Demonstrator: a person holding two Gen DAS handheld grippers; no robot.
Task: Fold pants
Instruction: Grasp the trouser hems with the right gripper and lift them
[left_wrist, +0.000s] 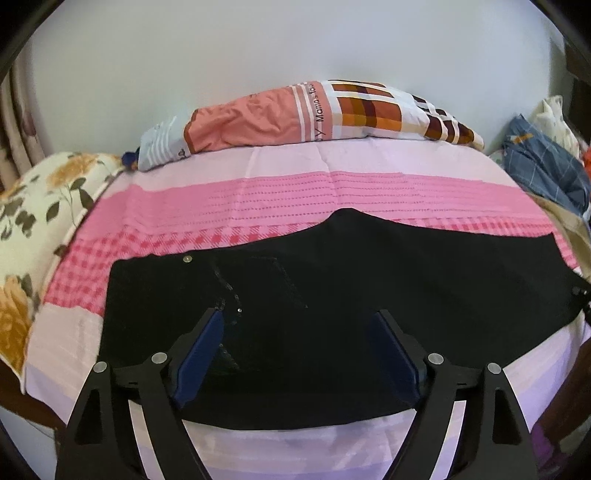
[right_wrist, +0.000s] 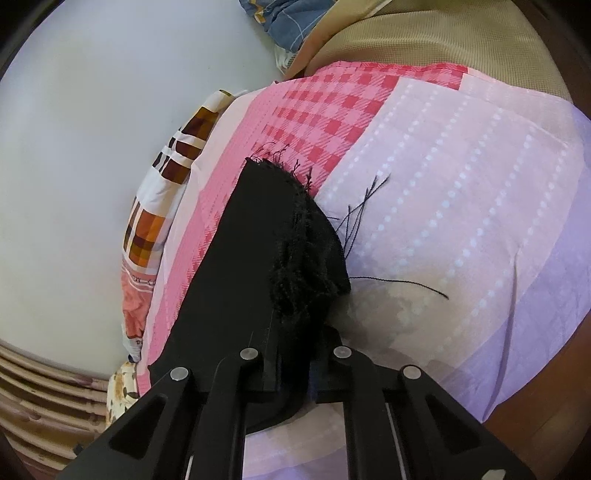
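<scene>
A bed (left_wrist: 280, 173) fills the middle of the left wrist frame, spread with a pink and lilac sheet (left_wrist: 229, 206). Black pants (left_wrist: 332, 280) lie across its lower half; a patchwork pillow (left_wrist: 303, 114) at the top; perhaps a floral pillow (left_wrist: 33, 221) at left.

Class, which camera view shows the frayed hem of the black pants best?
The right wrist view: the frayed hem fills its centre, loose threads trailing over the bedsheet. The left wrist view shows mostly the waist end with its button; the hem end sits at the far right edge, fraying indistinct.
</scene>
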